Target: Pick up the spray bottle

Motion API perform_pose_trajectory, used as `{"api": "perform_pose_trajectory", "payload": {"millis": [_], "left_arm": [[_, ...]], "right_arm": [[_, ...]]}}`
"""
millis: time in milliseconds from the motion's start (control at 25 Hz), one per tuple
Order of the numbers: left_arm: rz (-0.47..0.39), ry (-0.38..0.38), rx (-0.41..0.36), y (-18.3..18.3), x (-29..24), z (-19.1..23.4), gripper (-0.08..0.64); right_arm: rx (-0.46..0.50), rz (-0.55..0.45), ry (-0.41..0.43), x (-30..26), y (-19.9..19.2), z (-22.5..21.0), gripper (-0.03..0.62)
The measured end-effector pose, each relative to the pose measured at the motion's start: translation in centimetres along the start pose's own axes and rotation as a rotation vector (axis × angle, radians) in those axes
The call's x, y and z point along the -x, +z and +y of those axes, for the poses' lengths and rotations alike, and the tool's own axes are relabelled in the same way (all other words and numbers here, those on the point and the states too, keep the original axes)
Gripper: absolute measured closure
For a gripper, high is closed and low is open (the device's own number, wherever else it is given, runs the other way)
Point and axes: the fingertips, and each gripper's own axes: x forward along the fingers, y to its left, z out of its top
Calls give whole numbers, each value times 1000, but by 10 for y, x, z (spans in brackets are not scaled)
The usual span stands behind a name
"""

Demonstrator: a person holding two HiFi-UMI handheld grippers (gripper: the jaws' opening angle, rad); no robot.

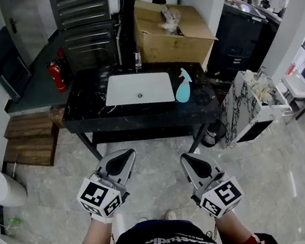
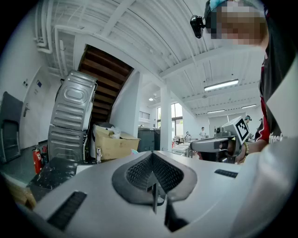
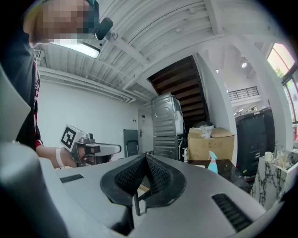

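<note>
A teal spray bottle (image 1: 183, 87) with a pink trigger stands upright on the black counter (image 1: 81, 110), just right of the white sink (image 1: 138, 89). In the right gripper view the bottle (image 3: 212, 162) shows far ahead, to the right of the jaws. Both grippers hang level over the floor, well short of the counter. My left gripper (image 1: 129, 153) is shut with nothing in it, its pads meeting at a point (image 2: 152, 154). My right gripper (image 1: 185, 157) is also shut and empty (image 3: 146, 156). Each gripper view shows the other gripper beside it.
A big cardboard box (image 1: 169, 31) sits behind the counter. Stacked metal appliances (image 1: 84, 25) and a red fire extinguisher (image 1: 56, 76) stand at the back left. Wooden steps (image 1: 28, 142) lie to the left, and a marble-patterned cabinet (image 1: 246, 108) stands to the right.
</note>
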Motion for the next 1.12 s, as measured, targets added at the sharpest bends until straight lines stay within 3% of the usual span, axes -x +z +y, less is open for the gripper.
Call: {"api": "perform_pose_trajectory", "payload": {"millis": [640,1120], "left_arm": [[-4,3,18,1,-17,-13,545],[-3,48,45,-3,-50,-23,545]], "right_arm": [[-21,-52,18,10,9,-16,555],[-58,-40,31,26,1,-61,557]]}}
